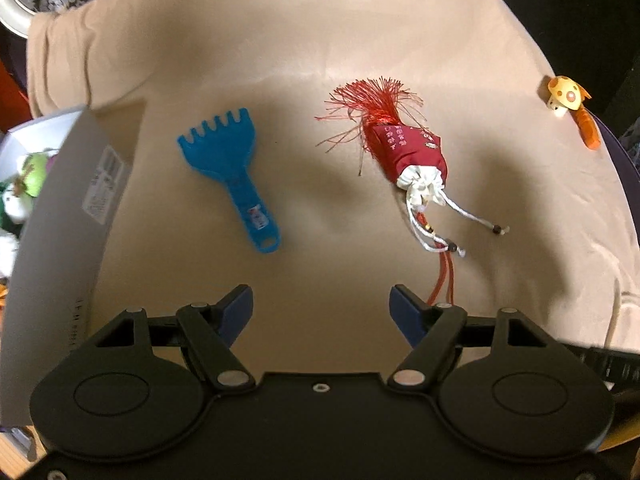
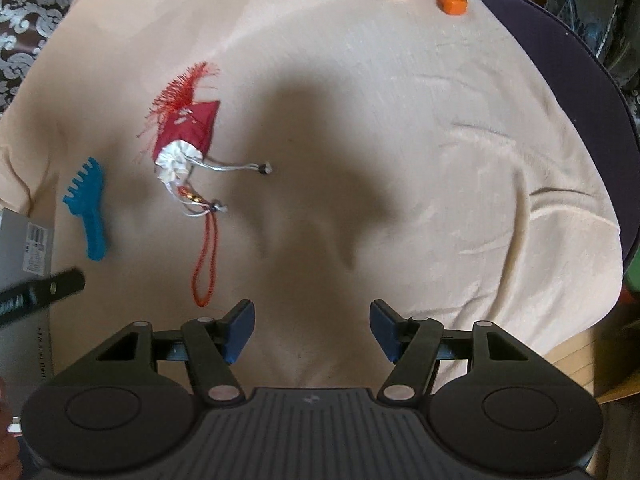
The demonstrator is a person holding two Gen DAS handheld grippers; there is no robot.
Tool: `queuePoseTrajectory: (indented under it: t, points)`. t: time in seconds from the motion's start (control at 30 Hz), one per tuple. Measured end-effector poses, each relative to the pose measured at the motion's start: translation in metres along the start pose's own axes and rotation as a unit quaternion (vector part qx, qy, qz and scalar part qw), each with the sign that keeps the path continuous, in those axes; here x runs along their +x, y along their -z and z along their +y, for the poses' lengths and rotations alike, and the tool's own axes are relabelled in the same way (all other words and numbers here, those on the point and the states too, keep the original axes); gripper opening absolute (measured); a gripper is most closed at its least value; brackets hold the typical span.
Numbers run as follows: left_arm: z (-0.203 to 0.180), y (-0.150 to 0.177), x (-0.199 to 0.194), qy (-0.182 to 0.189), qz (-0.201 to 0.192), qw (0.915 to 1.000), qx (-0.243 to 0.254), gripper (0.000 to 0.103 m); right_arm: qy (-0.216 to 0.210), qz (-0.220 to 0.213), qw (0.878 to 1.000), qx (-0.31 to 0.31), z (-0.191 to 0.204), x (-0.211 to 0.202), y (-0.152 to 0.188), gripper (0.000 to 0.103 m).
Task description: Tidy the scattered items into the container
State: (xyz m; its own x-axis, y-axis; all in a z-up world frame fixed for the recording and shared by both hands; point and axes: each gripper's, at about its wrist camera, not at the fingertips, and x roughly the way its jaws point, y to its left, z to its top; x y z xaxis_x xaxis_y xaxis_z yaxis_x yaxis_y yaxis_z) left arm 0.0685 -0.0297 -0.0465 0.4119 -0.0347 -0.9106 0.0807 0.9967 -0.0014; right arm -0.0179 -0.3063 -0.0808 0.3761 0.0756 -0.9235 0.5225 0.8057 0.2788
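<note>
Blue rake (image 1: 230,178) lies nearest my box (image 1: 60,240); my left gripper (image 1: 321,312) and right gripper (image 2: 312,326) hover, jaws apart, empty. I would pinch its handle, probably crosswise.

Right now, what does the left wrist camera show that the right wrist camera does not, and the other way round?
Only the left wrist view shows plush toys inside the grey box. Only the right wrist view shows wooden floor past the cloth's edge. Both show the blue rake, the red pouch, the mushroom toy, the orange toy and the beige cloth.
</note>
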Motion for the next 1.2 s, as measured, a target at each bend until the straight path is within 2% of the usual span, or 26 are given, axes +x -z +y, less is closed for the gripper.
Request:
queuePoseTrajectory:
  t: [0.1,0.17,0.23,0.27,0.33,0.43,0.57,0.67,0.73,0.83,0.9,1.07,1.13,1.2]
  points:
    - [0.000,-0.014,0.020,-0.020,-0.003,0.9995,-0.024,0.073,0.012,0.005,1.000,-0.004,0.002,0.006,-0.007,0.065]
    - [0.005,-0.020,0.036,-0.063,-0.010,0.9970,-0.043,0.073,0.018,0.003,1.000,-0.005,0.004,0.008,-0.013,0.066]
    - [0.017,-0.023,0.055,-0.103,0.018,0.9915,-0.078,0.071,0.021,-0.005,1.000,-0.006,0.005,0.008,-0.019,0.066]
    - [0.025,-0.025,0.062,-0.103,0.036,0.9882,-0.108,0.071,0.022,-0.010,1.000,-0.006,0.006,0.009,-0.024,0.070]
    - [0.044,-0.027,0.072,-0.078,0.058,0.9789,-0.180,0.071,0.031,-0.021,0.999,-0.005,0.011,0.014,-0.034,0.083]
    - [0.062,-0.024,0.078,-0.071,0.074,0.9637,-0.246,0.071,0.051,-0.039,0.998,-0.022,0.026,0.023,-0.052,0.084]
    - [0.072,-0.019,0.078,-0.044,0.080,0.9539,-0.286,0.071,0.079,-0.069,0.993,-0.051,0.053,0.037,-0.079,0.084]
    - [0.084,-0.017,0.076,-0.040,0.081,0.9447,-0.315,0.071,0.092,-0.085,0.989,-0.076,0.079,0.049,-0.098,0.084]
    - [0.095,-0.015,0.076,-0.029,0.085,0.9345,-0.345,0.071,0.096,-0.086,0.987,-0.096,0.098,0.058,-0.112,0.084]
    - [0.107,-0.009,0.078,-0.015,0.097,0.9217,-0.375,0.071,0.083,-0.065,0.988,-0.116,0.126,0.077,-0.133,0.084]
    - [0.109,-0.006,0.080,-0.005,0.103,0.9182,-0.382,0.071,0.078,-0.060,0.988,-0.116,0.143,0.090,-0.145,0.084]
    - [0.109,-0.003,0.078,0.003,0.102,0.9182,-0.383,0.071,0.093,-0.057,0.986,-0.122,0.175,0.119,-0.172,0.084]
    - [0.111,-0.002,0.079,0.005,0.105,0.9169,-0.385,0.071,0.106,-0.041,0.986,-0.121,0.179,0.131,-0.179,0.084]
    - [0.112,0.000,0.079,0.007,0.108,0.9155,-0.388,0.071,0.108,-0.011,0.988,-0.112,0.173,0.145,-0.181,0.090]
